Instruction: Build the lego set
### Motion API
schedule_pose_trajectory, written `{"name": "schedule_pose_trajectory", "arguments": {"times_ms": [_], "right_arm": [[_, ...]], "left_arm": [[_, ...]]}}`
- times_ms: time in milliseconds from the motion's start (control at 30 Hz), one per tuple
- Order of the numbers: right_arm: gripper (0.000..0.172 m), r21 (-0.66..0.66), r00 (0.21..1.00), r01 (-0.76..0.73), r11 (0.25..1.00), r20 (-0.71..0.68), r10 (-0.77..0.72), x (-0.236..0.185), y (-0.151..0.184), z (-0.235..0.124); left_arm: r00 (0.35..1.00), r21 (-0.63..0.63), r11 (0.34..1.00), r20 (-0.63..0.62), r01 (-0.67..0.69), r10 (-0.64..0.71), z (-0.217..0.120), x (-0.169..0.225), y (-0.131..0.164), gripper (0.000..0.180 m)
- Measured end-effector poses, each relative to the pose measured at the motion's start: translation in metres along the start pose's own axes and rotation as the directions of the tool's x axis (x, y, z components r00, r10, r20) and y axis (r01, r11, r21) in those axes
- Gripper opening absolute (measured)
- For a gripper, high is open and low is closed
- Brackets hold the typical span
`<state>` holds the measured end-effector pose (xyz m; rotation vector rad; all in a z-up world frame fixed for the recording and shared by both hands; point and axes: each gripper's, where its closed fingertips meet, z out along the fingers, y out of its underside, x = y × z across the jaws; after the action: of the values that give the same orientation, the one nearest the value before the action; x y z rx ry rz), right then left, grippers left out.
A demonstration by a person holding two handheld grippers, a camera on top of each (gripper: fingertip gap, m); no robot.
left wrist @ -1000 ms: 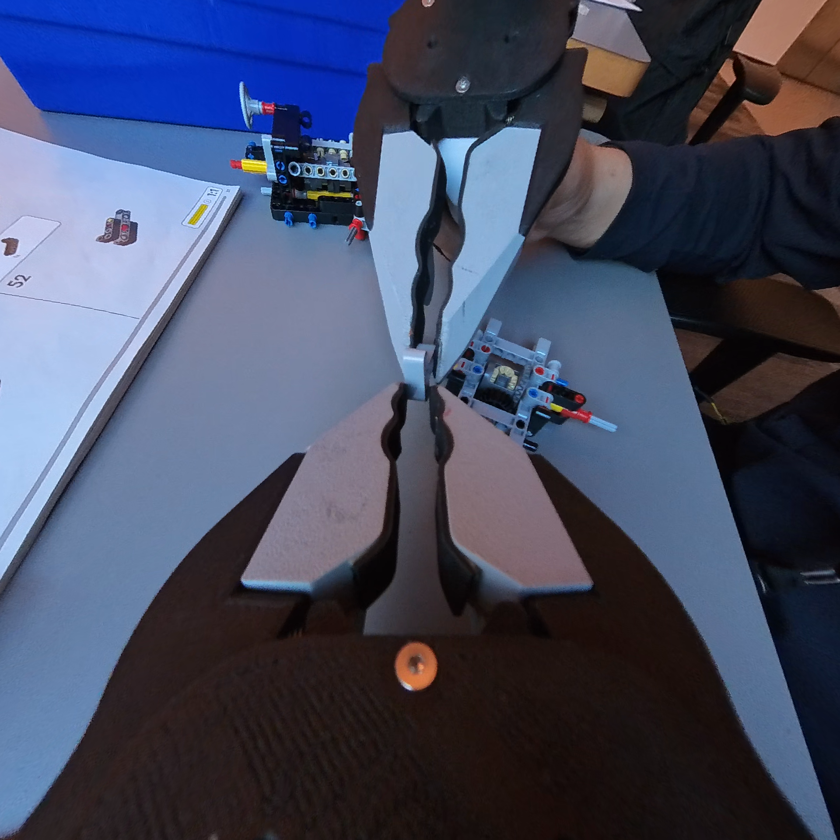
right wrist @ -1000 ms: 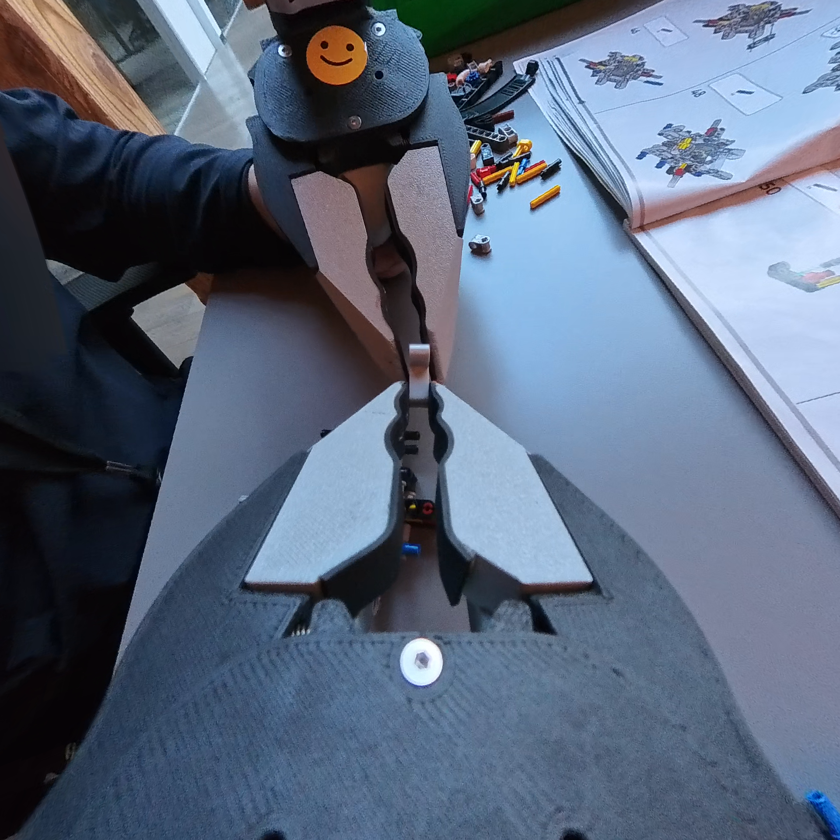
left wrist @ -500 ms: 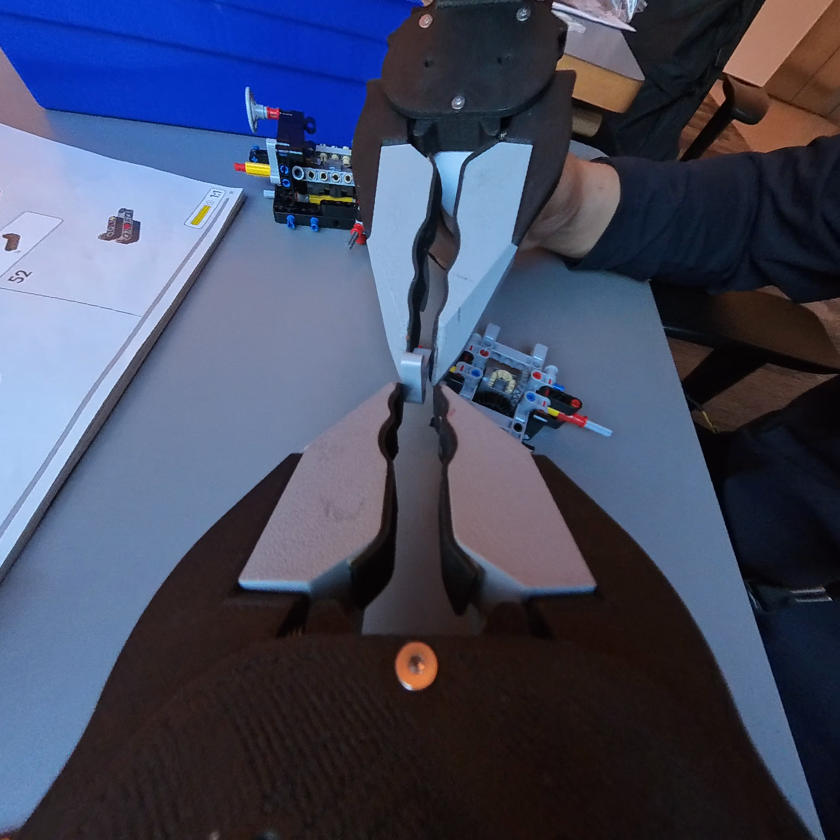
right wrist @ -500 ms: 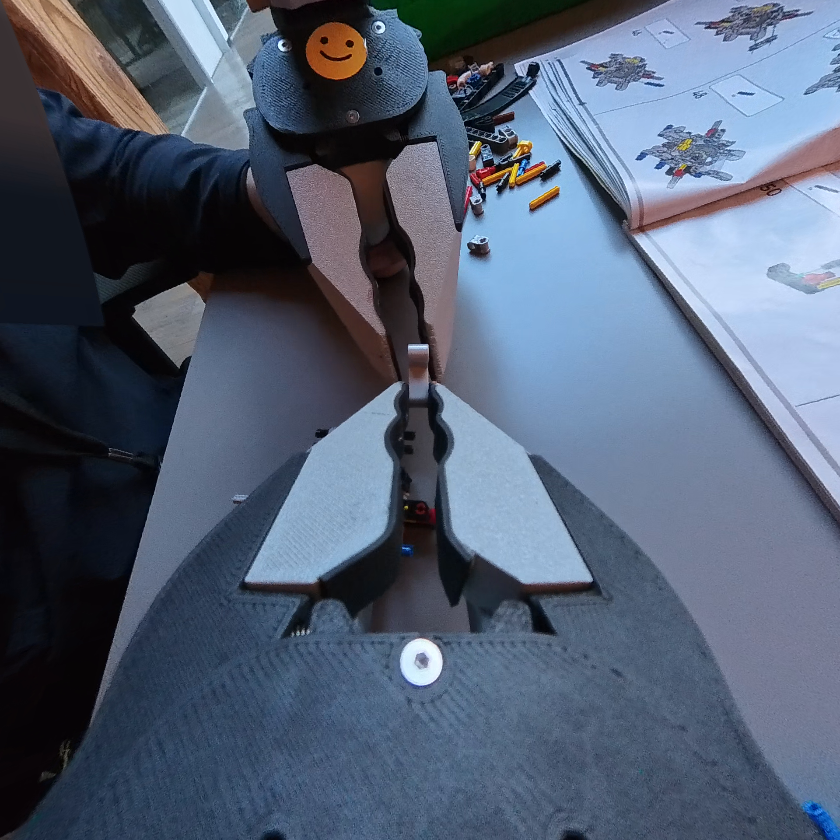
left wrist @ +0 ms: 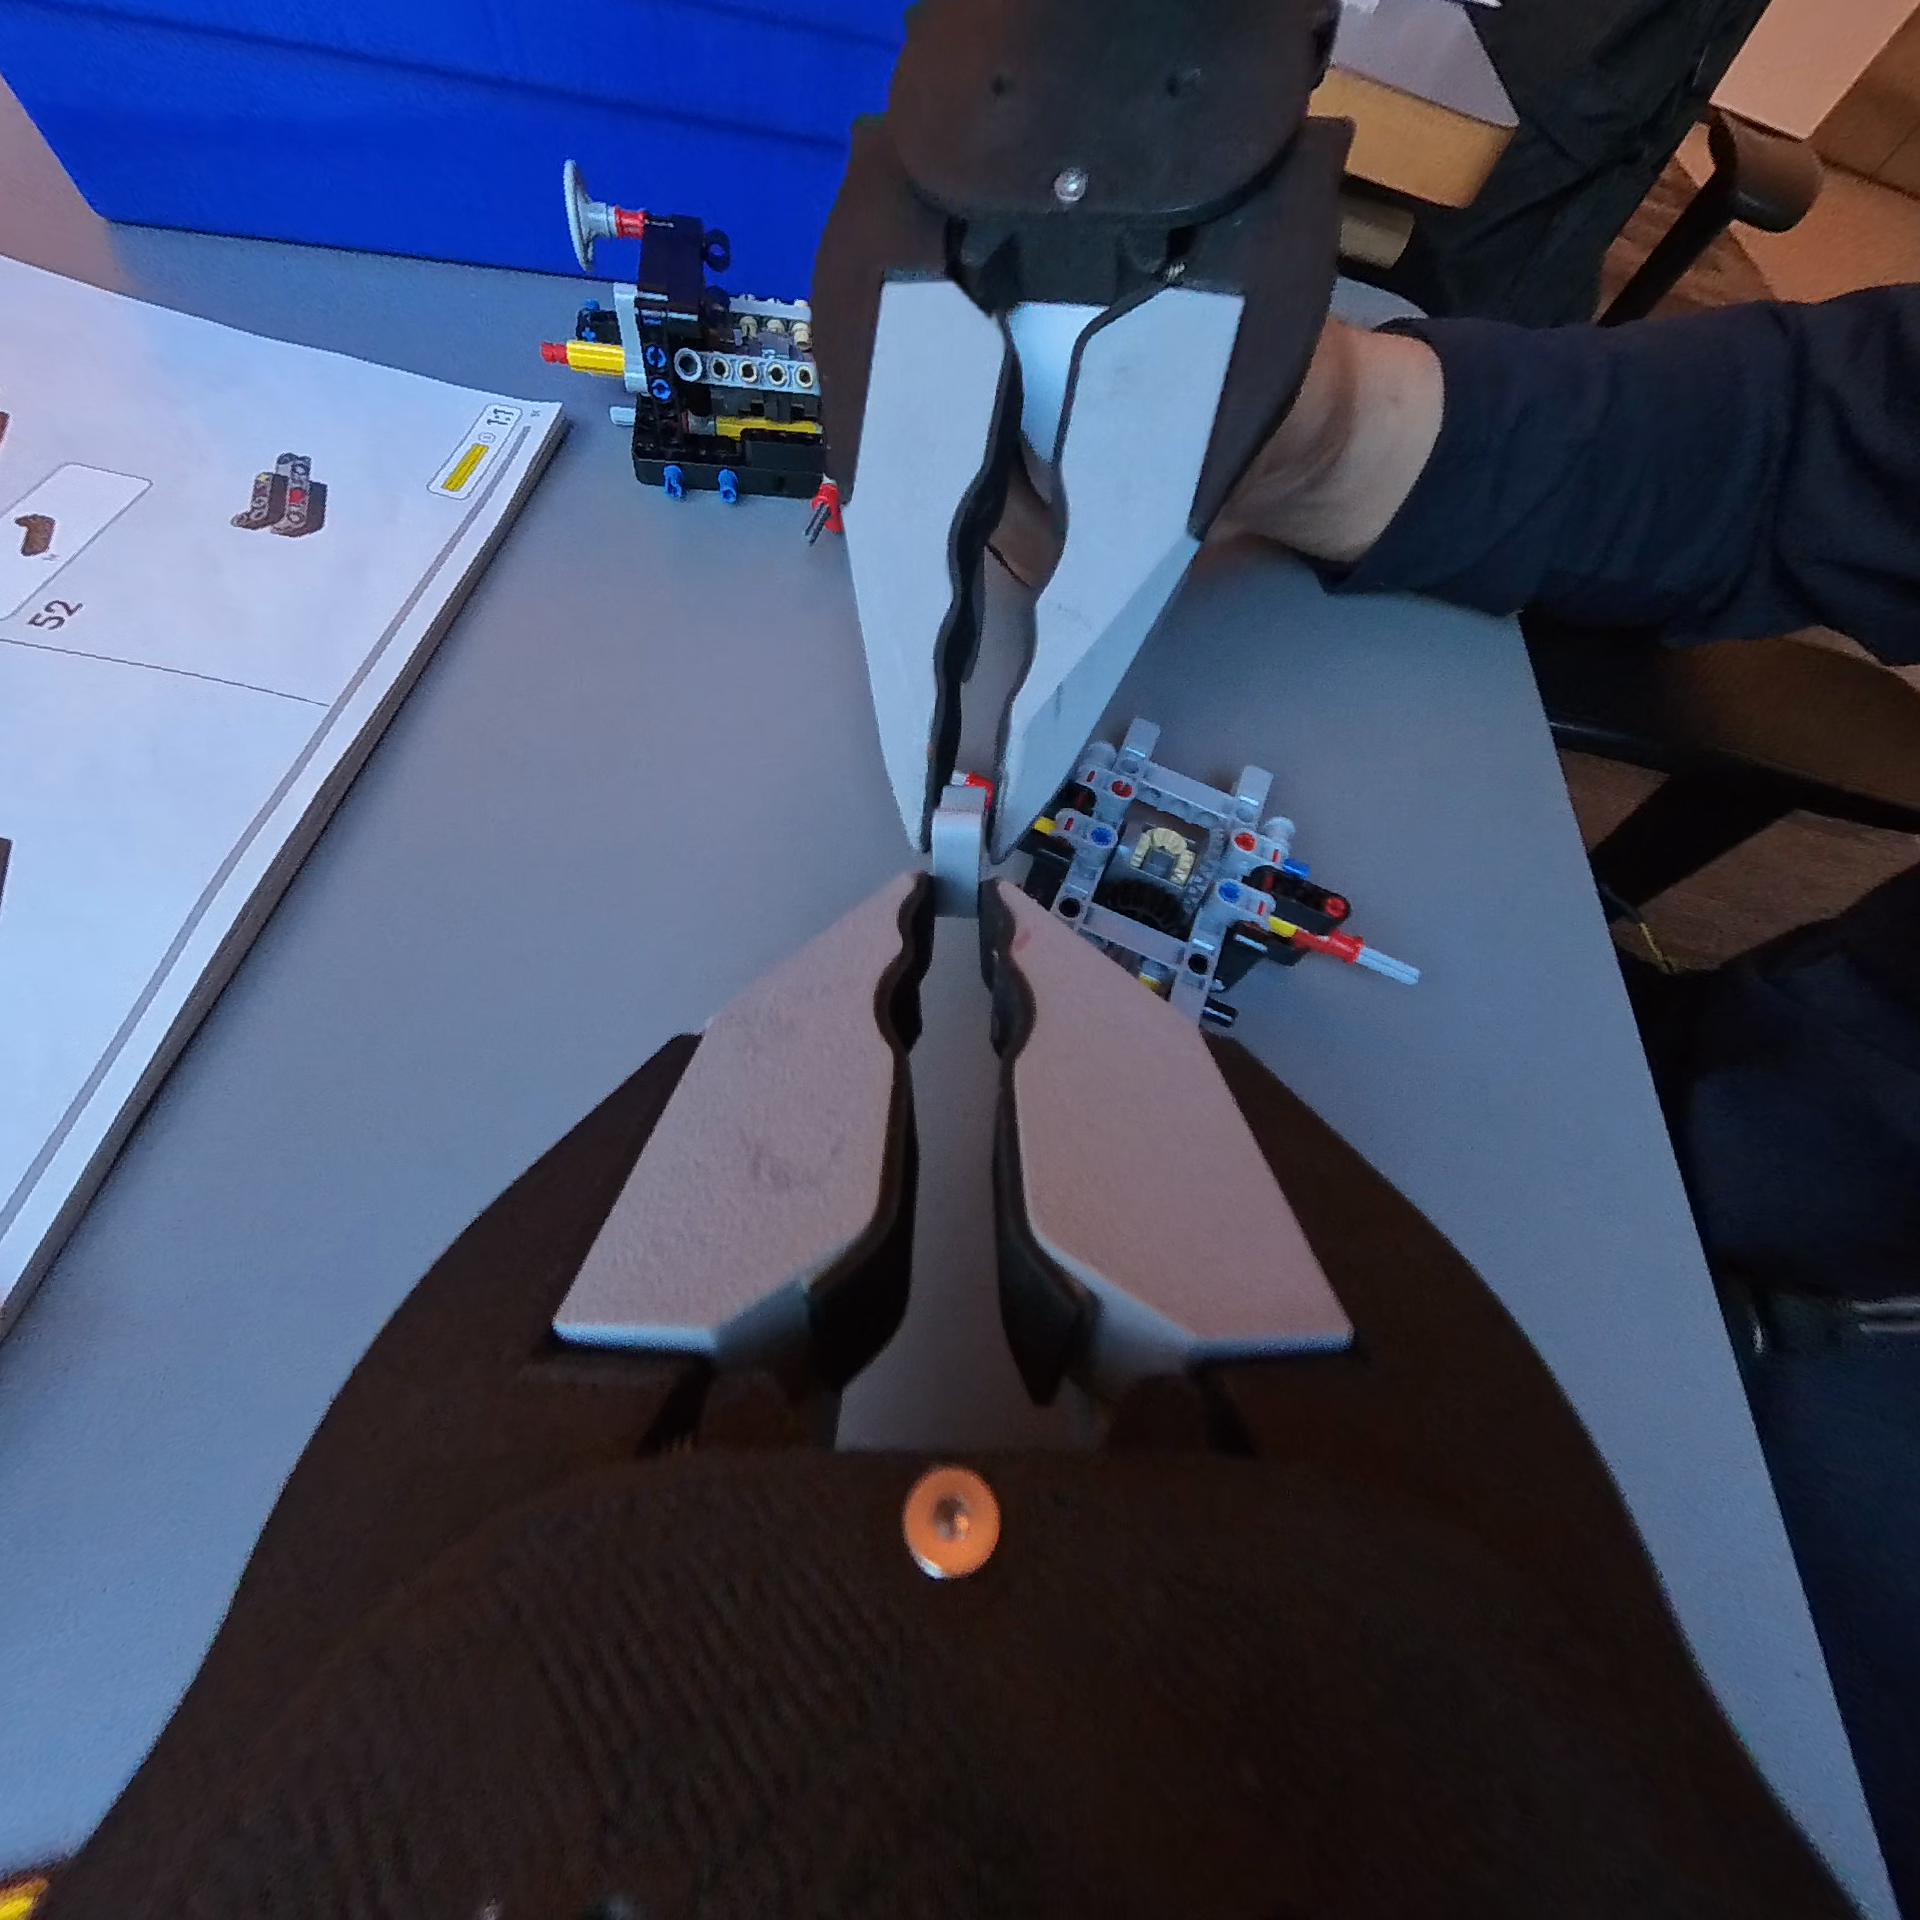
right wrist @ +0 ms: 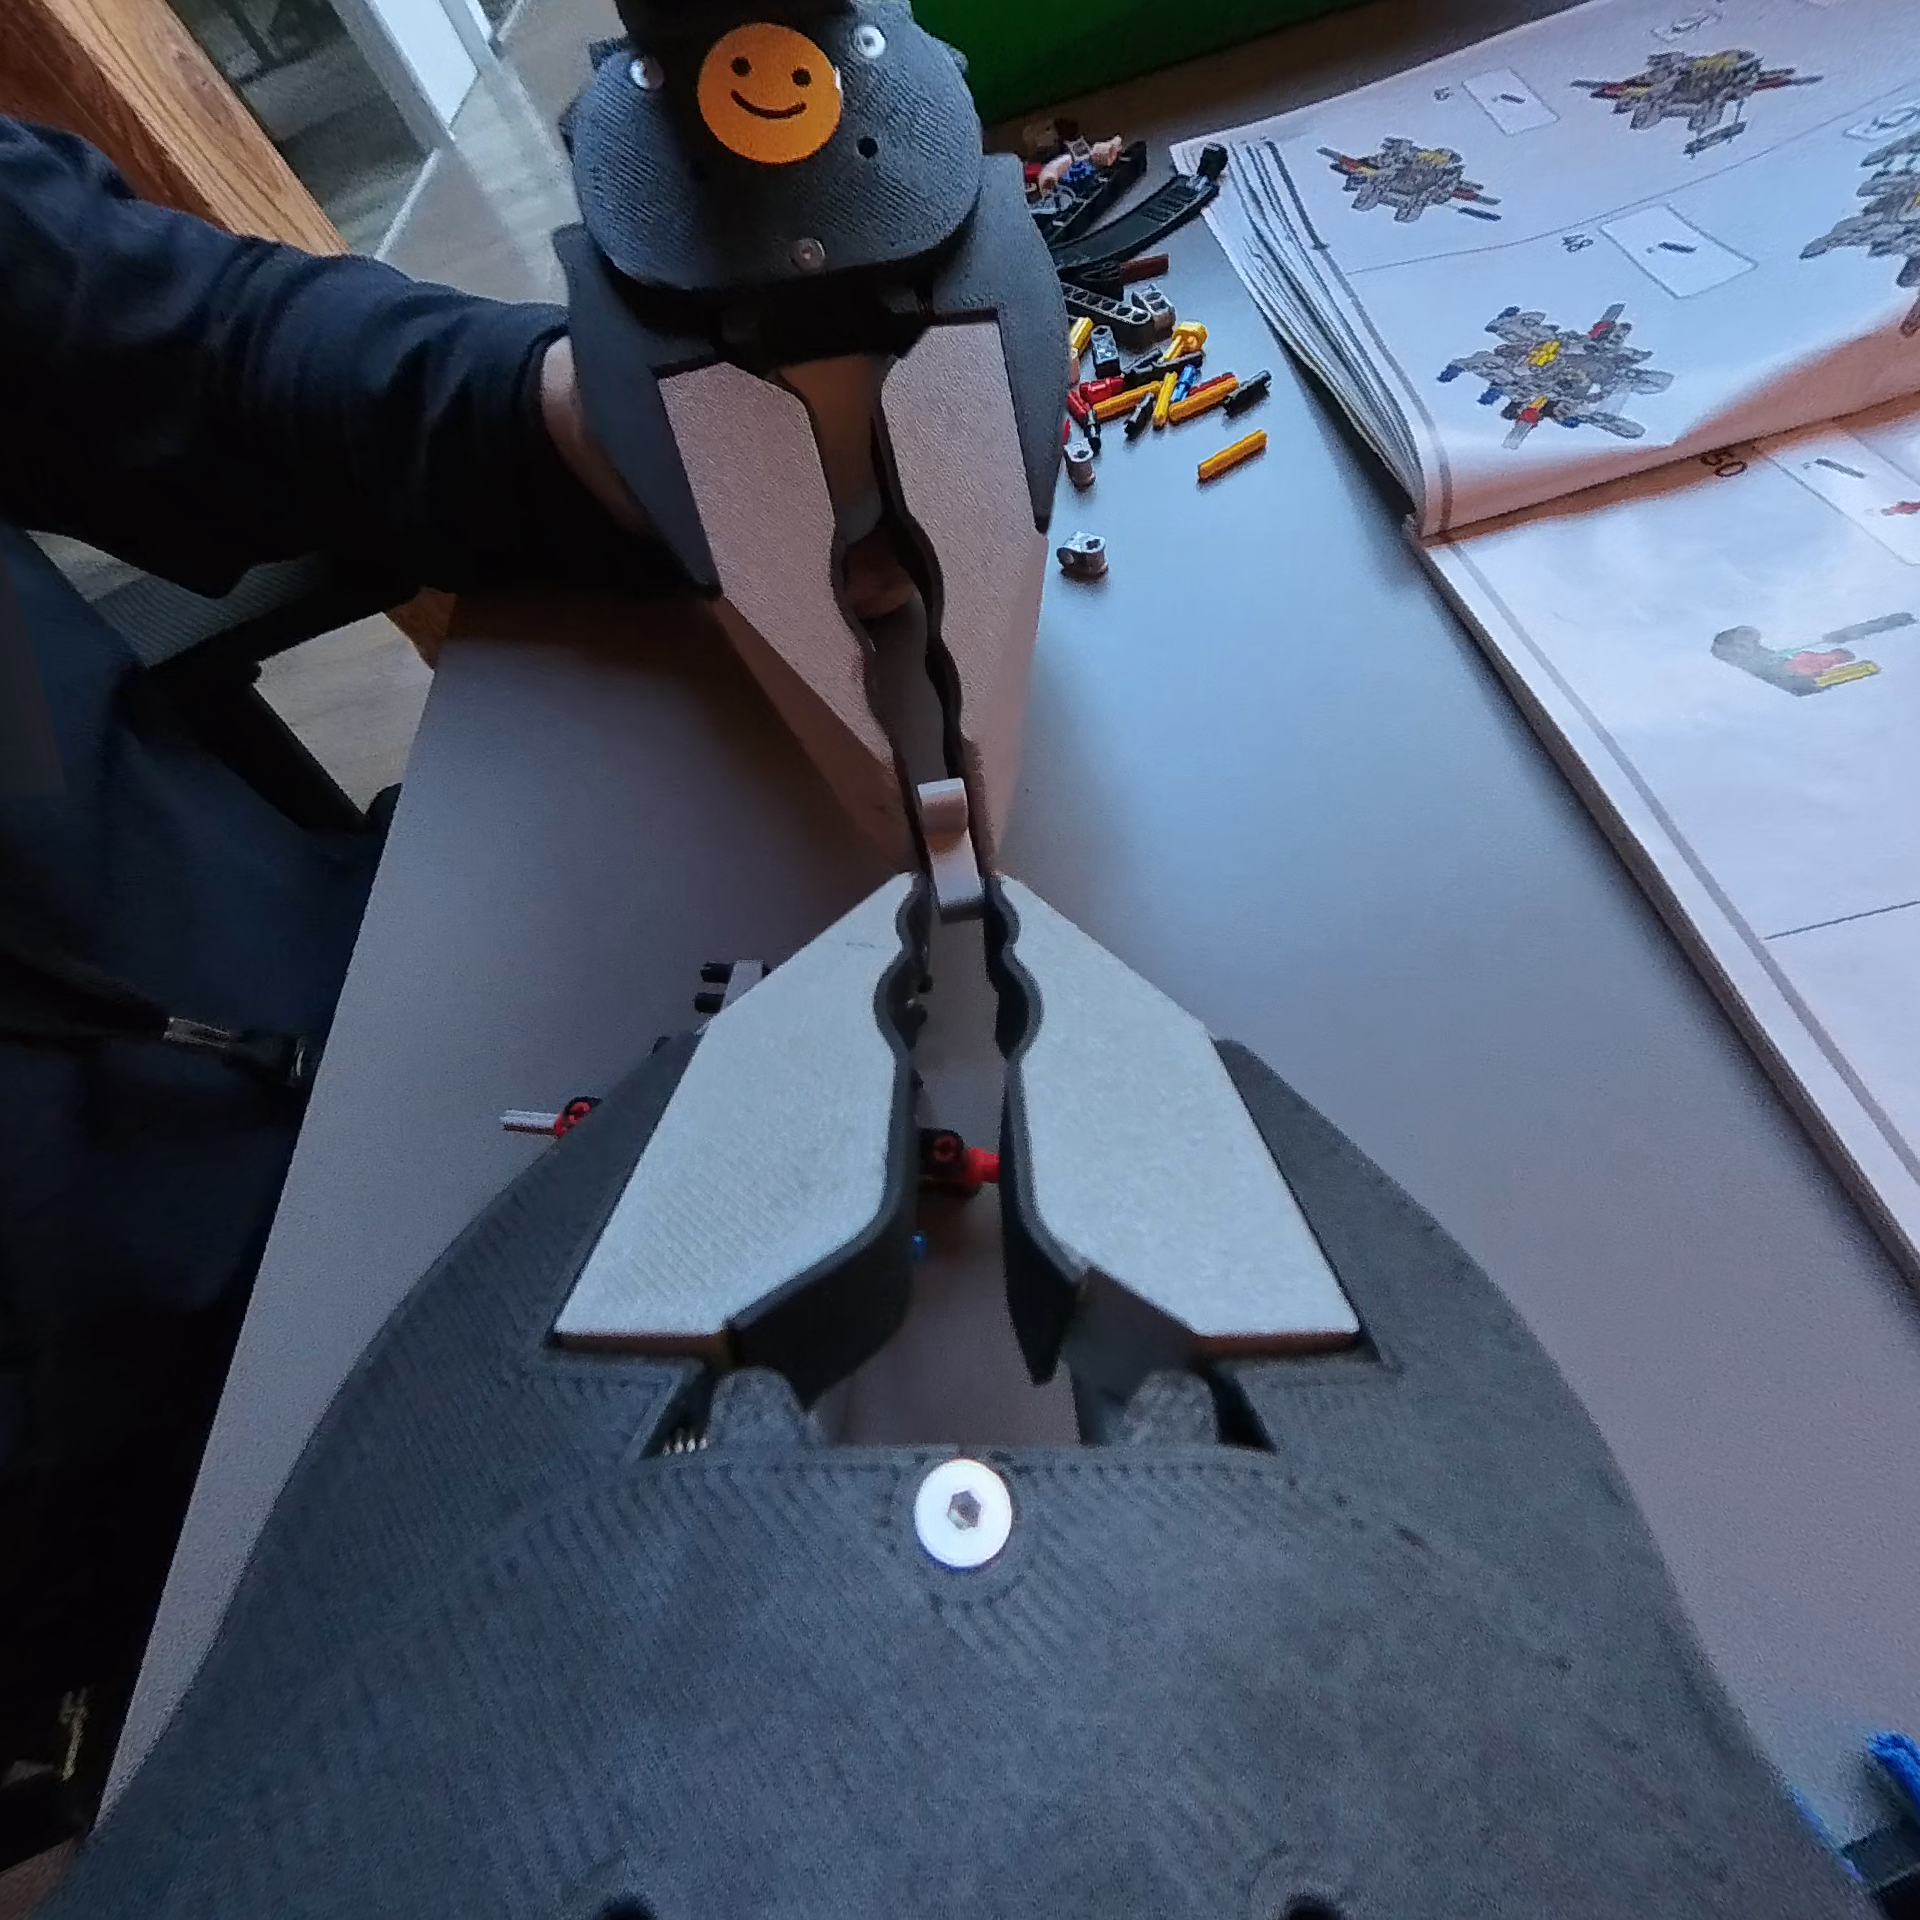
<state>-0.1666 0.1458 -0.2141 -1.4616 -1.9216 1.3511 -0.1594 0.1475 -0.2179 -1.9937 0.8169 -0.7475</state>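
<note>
My two grippers meet tip to tip above the grey table (left wrist: 582, 831). A small grey beam piece (left wrist: 956, 847) sits between them. My left gripper (left wrist: 954, 894) is shut on its near end, both pads touching it. My right gripper (left wrist: 961, 821) comes down from above and pinches its far end; a red pin tip (left wrist: 975, 779) shows there. In the right wrist view my right gripper (right wrist: 951, 902) grips the same grey piece (right wrist: 948, 847), and the left gripper (right wrist: 940, 821) holds the other end. A grey frame assembly (left wrist: 1174, 873) lies on the table just right of the tips.
An open instruction booklet (left wrist: 208, 644) lies at the left and also shows in the right wrist view (right wrist: 1662, 520). A black assembly (left wrist: 717, 384) stands near the blue wall (left wrist: 416, 104). Loose small pieces (right wrist: 1153, 384) and a grey connector (right wrist: 1083, 549) lie beyond. A person's sleeve (left wrist: 1662, 468) is at right. My two grippers' fingertips are within a few centimetres of each other. From either gripper's tips it is about 20 centimetres to the black assembly (left wrist: 717, 384).
My left gripper's jaws widened a little, then closed again on the grey piece. Both grippers stay tip to tip. A red pin tip now shows at the piece's far end.
</note>
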Motion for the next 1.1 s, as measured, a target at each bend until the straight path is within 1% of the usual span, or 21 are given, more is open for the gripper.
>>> {"name": "schedule_pose_trajectory", "arguments": {"times_ms": [200, 300, 433, 500, 600, 733, 867, 1000, 1100], "right_arm": [[0.014, 0.042, 1.000, 0.023, 0.999, 0.005, -0.023, -0.004, -0.008, -0.005], [0.014, 0.050, 1.000, 0.027, 0.998, 0.008, -0.027, -0.005, -0.010, -0.006], [0.011, 0.016, 0.998, 0.053, 0.998, -0.017, -0.052, -0.005, -0.007, 0.000], [0.006, -0.016, 0.997, 0.066, 0.998, -0.031, -0.067, -0.005, -0.002, 0.003], [0.006, -0.044, 0.995, 0.083, 0.996, -0.047, -0.085, -0.005, 0.001, 0.006], [0.005, -0.037, 0.995, 0.079, 0.996, -0.064, -0.081, -0.002, 0.000, 0.004], [0.005, -0.020, 0.995, 0.043, 0.999, -0.086, -0.044, 0.005, -0.001, 0.000], [0.005, 0.012, 0.997, 0.003, 1.000, -0.081, -0.002, 0.009, -0.003, -0.005], [0.005, 0.010, 0.996, -0.004, 1.000, -0.085, 0.005, 0.011, -0.002, -0.005]], "left_arm": [[1.000, -0.025, 1.000, 0.008, -0.010, 0.010, 0.002, 0.000, 0.003, 0.006], [0.999, -0.048, 0.998, 0.024, -0.036, 0.037, 0.004, 0.000, 0.006, 0.006], [0.994, -0.085, 0.992, 0.050, -0.095, 0.100, 0.008, 0.002, 0.010, 0.006], [0.989, -0.100, 0.987, 0.063, -0.125, 0.131, 0.010, 0.002, 0.011, 0.006], [0.984, -0.126, 0.981, 0.081, -0.148, 0.159, 0.012, 0.001, 0.014, 0.006], [0.985, -0.111, 0.985, 0.091, -0.135, 0.146, 0.011, 0.000, 0.012, 0.006], [0.989, -0.129, 0.986, 0.092, -0.101, 0.113, 0.011, -0.003, 0.015, 0.009], [0.988, -0.147, 0.984, 0.101, -0.100, 0.116, 0.012, -0.004, 0.018, 0.009], [0.987, -0.163, 0.981, 0.108, -0.101, 0.120, 0.012, -0.005, 0.020, 0.009]]}}
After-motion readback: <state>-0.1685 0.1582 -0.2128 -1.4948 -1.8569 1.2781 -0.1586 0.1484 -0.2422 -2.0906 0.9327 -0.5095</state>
